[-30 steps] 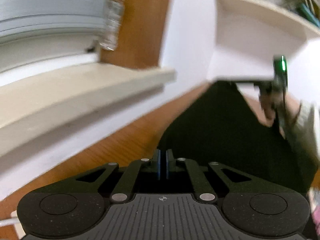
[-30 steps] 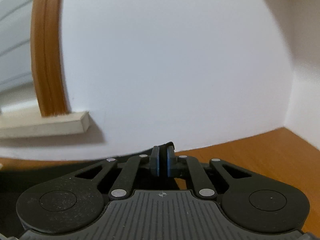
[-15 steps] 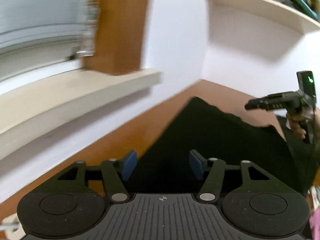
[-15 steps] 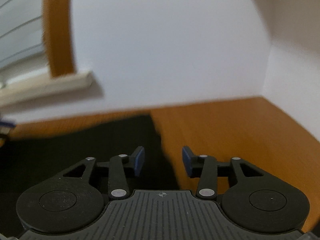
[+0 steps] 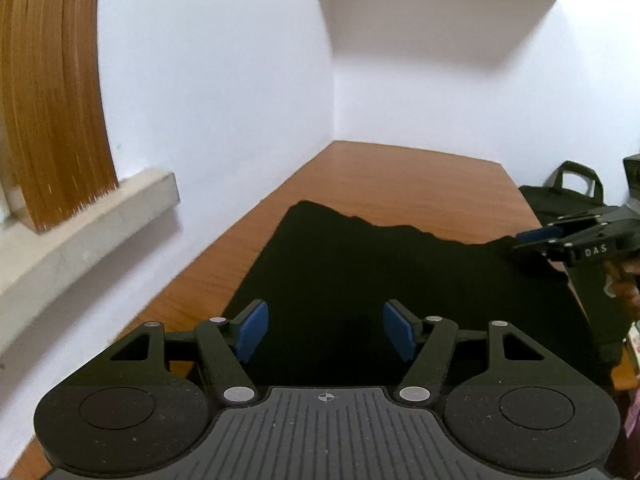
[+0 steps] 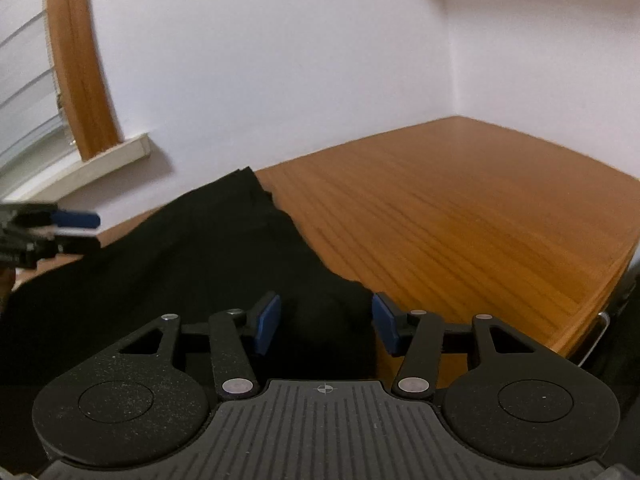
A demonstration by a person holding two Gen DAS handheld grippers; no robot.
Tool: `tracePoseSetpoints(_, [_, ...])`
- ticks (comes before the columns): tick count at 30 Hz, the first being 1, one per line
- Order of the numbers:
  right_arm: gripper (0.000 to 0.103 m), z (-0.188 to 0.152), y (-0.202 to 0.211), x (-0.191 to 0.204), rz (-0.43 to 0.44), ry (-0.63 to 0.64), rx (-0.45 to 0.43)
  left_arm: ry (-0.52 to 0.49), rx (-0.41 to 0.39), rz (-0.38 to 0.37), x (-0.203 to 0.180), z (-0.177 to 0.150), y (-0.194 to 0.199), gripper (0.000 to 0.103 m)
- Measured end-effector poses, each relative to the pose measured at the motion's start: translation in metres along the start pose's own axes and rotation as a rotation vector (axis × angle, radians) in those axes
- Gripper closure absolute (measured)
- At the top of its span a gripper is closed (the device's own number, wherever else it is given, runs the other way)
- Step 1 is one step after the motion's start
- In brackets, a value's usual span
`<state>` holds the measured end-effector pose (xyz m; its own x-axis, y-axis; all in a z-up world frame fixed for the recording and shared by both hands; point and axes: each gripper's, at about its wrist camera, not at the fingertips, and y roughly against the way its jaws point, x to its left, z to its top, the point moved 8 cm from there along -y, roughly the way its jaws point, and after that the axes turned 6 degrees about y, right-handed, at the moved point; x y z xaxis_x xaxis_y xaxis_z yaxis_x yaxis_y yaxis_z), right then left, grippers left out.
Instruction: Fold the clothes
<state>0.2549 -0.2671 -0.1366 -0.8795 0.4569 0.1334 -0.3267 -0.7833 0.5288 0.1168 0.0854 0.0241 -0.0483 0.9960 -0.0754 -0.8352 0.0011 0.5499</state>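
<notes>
A black garment [image 5: 380, 264] lies flat on the wooden table [image 5: 400, 176], its far edge uneven. My left gripper [image 5: 325, 332] hovers over its near part, open, blue pads wide apart and holding nothing. In the right wrist view the same black garment [image 6: 192, 252] spreads left, its right edge running diagonally across the table [image 6: 460, 216]. My right gripper [image 6: 326, 322] is open above that edge with nothing between the pads. Each gripper shows in the other's view: the right gripper [image 5: 560, 236] at the far right, the left gripper [image 6: 60, 224] blurred at the far left.
White walls meet at a corner behind the table. A pale window sill [image 5: 100, 216] and a wooden window frame [image 5: 52, 100] stand at the left. A dark bag with a handle [image 5: 568, 192] sits off the table's right end. A table edge [image 6: 592, 304] drops off at the right.
Both grippers were shut on the black garment a second ago. They have since opened, let it drop flat on the table, and drawn back over it.
</notes>
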Motion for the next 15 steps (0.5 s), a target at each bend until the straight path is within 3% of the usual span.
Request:
tracePoseSetpoints(2, [0.058,0.000,-0.003,0.001,0.001,-0.008,0.000,0.009,-0.005,-0.009,0.002,-0.004,-0.001,0.034])
tracePoseSetpoints(4, [0.088,0.003,-0.002,0.001,-0.022,-0.010,-0.017,0.026,-0.012,-0.017,0.006,-0.004,-0.003,0.034])
tracePoseSetpoints(5, [0.095,0.005,0.004,-0.002,-0.031,-0.031,-0.045,0.035,-0.020,-0.021,0.007,-0.003,-0.003,0.034])
tracePoseSetpoints(9, [0.100,0.019,0.046,-0.009,-0.133,-0.030,-0.205,0.043,-0.051,-0.044,0.007,0.002,0.004,0.032])
tracePoseSetpoints(12, [0.100,0.006,0.035,-0.018,-0.157,-0.040,-0.117,0.035,-0.059,-0.052,0.004,0.002,0.005,0.031])
tracePoseSetpoints(15, [0.097,-0.010,0.022,-0.019,-0.235,0.022,-0.055,0.039,-0.031,-0.056,0.005,-0.005,-0.004,0.031])
